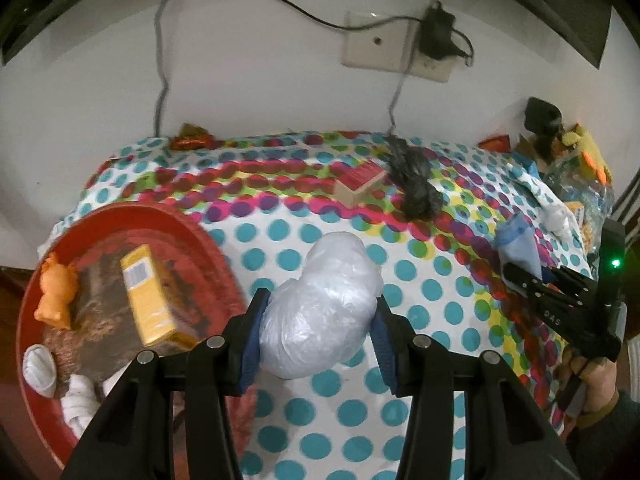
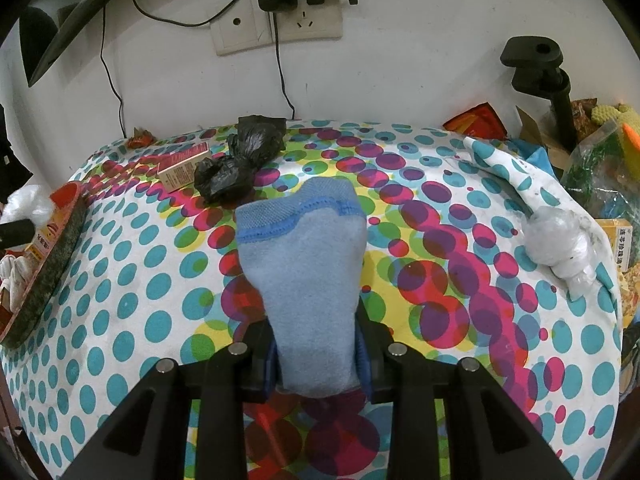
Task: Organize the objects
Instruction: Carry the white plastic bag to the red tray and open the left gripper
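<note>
The left gripper (image 1: 318, 322) pinches a wad of clear plastic (image 1: 324, 308) between its blue pads (image 1: 250, 344), held above the dotted cloth (image 1: 420, 292) just right of the red tray (image 1: 192, 240). In the tray lie a yellow box (image 1: 150, 300), an orange toy (image 1: 56, 290) and 2 white rolled socks (image 1: 40, 370). The right gripper (image 2: 318, 354) is clamped on a light blue sock (image 2: 308, 280), whose cuff with its darker blue trim stands up past the fingers, over the middle of the cloth. From the left view that gripper sits at the right edge, gripped by a hand (image 1: 596, 376), with the sock sticking out of it. Near the far edge of the cloth lie a knotted black bag (image 2: 240, 160) and, just left of it, a small red-and-tan box (image 2: 184, 168), the 2 close together or touching. A second clear wad (image 2: 558, 240) lies at the right on a fold of cloth, beside a cluttered pile. A wall socket (image 2: 280, 20) with a black adapter is above.
</note>
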The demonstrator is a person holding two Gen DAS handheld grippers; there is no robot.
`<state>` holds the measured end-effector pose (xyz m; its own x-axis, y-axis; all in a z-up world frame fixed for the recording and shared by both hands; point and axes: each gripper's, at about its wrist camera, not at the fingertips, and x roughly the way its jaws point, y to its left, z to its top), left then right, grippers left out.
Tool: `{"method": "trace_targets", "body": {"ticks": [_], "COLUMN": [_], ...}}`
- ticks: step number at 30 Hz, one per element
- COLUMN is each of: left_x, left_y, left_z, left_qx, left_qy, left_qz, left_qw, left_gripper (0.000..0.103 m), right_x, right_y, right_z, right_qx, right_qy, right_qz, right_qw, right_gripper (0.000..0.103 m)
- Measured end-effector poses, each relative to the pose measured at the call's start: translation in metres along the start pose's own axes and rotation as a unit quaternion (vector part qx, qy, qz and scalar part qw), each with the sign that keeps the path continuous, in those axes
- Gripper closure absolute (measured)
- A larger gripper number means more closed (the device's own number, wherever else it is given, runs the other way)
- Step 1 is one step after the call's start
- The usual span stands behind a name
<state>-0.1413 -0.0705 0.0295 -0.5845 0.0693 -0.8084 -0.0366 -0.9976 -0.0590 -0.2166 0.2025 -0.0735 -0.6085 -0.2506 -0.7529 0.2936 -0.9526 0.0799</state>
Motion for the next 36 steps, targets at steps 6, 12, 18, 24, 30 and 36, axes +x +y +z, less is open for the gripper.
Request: {"method": "trace_targets", "body": {"ticks": [6,12,18,24,30,36], "left_x": [-0.02,-0.037,-0.038,-0.029,-0.016,-0.002], "left_y": [0.033,0.079,0.125,0.164,0.192,0.211], "left_z": [-0.002,-0.005,-0.012,-0.027,-0.043,-0.056], "left_qx": [-0.016,-0.047,-0.08,-0.115,-0.13,-0.142], "left_qy": [-0.009,-0.016,-0.008,0.01,0.032,0.051], "left_qz": [0.02,0.05,0.078,0.099,0.115,0.125], "left_qw": [0.9996,0.9975,0.9937,0.9884,0.9844,0.9807], "left_gripper": [0.058,0.058,0.058,0.058,0.058,0.057], "right_x": [0.0,0.001,0.0,0.002,0.002,0.002], "right_y": [-0.001,0.0,0.0,0.0,0.001,0.001], "right_z": [0.0,0.0,0.0,0.0,0.0,0.0], "right_qx": [-0.003,-0.005,-0.006,-0.011,-0.017,-0.021], "right_qy": [0.001,0.001,0.002,0.005,0.005,0.006], "right_qz": [0.001,0.001,0.002,-0.001,0.003,0.002], "right_qw": [1.0,1.0,1.0,1.0,1.0,1.0], "right_gripper": [0.071,0.071,0.071,0.071,0.071,0.071]}}
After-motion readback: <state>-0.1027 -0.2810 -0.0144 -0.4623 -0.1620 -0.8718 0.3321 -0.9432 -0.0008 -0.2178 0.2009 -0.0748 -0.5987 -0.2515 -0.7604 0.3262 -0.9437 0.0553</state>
